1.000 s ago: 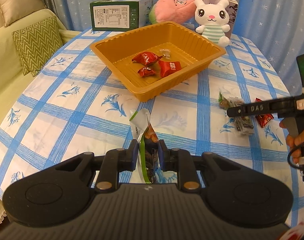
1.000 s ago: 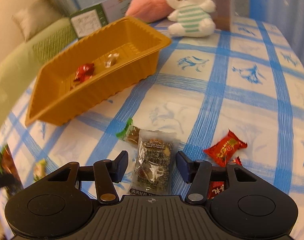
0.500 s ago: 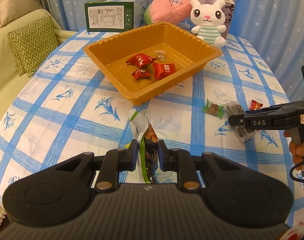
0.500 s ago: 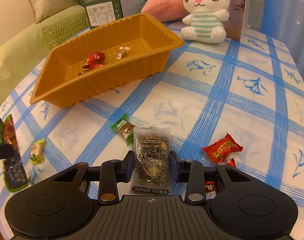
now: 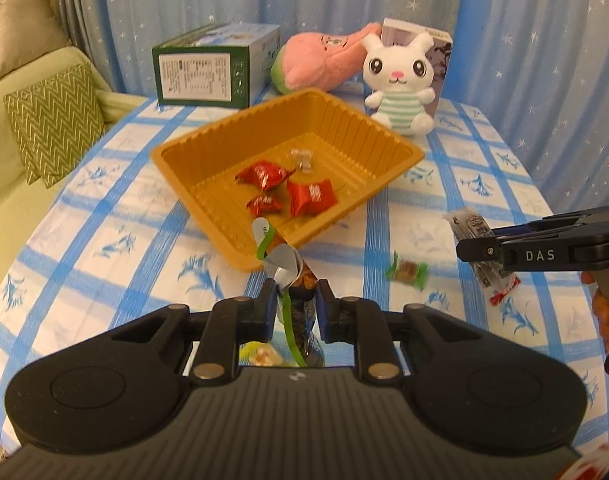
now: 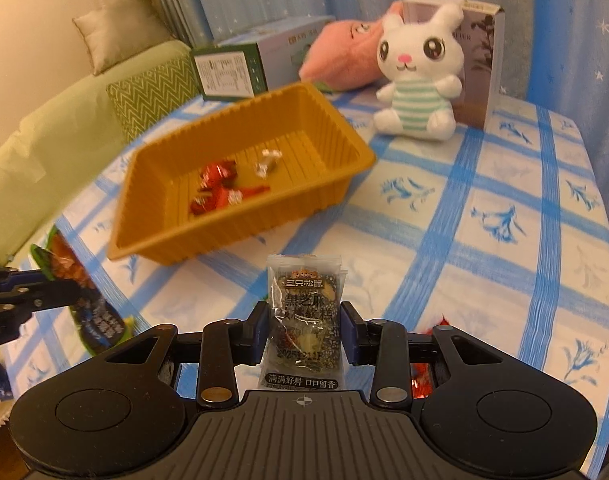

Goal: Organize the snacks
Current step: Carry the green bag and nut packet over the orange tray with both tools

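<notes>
Above the desk point(image 6: 504, 184), both grippers, jaws clamped, now carry lifted packets — the right gripper point(image 6: 303, 334) its sesame packet point(image 6: 303, 312), the left gripper point(image 5: 292, 316) its green pouch point(image 5: 290, 280) — toward the orange tray point(image 5: 192, 152).

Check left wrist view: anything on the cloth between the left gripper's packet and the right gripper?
One green-wrapped candy lies on the tablecloth between the left gripper and right gripper.

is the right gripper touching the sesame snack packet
Touching: the right wrist view shows the right gripper with both fingers pressed against the sesame snack packet.
</notes>
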Tool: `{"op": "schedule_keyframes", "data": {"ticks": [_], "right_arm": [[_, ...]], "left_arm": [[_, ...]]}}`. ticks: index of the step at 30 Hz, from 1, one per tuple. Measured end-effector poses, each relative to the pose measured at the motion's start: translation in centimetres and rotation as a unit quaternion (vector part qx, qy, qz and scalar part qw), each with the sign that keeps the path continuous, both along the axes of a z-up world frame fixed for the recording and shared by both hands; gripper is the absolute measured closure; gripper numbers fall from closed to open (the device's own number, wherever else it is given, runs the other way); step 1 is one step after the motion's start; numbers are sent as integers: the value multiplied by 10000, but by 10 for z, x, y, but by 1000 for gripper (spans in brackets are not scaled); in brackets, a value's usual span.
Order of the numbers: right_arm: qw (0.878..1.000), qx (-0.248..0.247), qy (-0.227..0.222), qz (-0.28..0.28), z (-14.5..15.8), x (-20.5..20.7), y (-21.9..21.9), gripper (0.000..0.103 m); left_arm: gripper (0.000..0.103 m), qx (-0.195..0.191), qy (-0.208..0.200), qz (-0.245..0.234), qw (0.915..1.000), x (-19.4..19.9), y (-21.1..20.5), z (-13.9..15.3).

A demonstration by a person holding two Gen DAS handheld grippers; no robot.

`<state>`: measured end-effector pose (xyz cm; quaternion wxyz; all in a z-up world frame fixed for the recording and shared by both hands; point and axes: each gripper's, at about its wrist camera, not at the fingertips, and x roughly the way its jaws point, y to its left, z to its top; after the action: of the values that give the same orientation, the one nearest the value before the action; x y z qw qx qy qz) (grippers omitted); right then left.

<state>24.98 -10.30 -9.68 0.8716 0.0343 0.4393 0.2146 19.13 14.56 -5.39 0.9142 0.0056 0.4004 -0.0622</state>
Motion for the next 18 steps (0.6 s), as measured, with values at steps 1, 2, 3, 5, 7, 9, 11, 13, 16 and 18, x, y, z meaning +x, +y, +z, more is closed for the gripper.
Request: {"op": "schedule_keyframes", "data": {"ticks": [1,2,3,5,7,9,11,13,16,18], "right_arm": [[10000,21,-38,19,3,1,1,66],[10000,41,-73,33,7,2,2,66],[9999,65,-107,45,9,4,3,66],[9998,109,-164,72,14,7,5,66],[9996,151,-207,81,19,11,6,66],[9995,190,-236,99,22,16,8,66],[9994,206,-268,120,25,22,11,66],[9992,220,-312,134,28,28,13,66],[9988,254,-382,145,33,39,17,66],[9985,275,-436,159,37,46,19,66]], "left_arm": [[84,-8,-30,-17,10000,2,0,2],[84,-19,-61,-33,10000,3,-1,4],[84,-37,-89,-49,9999,5,-1,6],[84,-82,-141,-64,9998,9,-1,9],[84,-101,-191,-69,9997,13,-1,13],[84,-107,-227,-74,9997,17,-1,16],[84,-104,-267,-83,9996,22,0,19],[84,-115,-291,-76,9995,28,1,21],[84,-139,-317,-32,9994,38,6,24],[84,-141,-355,11,9993,46,9,27]]}}
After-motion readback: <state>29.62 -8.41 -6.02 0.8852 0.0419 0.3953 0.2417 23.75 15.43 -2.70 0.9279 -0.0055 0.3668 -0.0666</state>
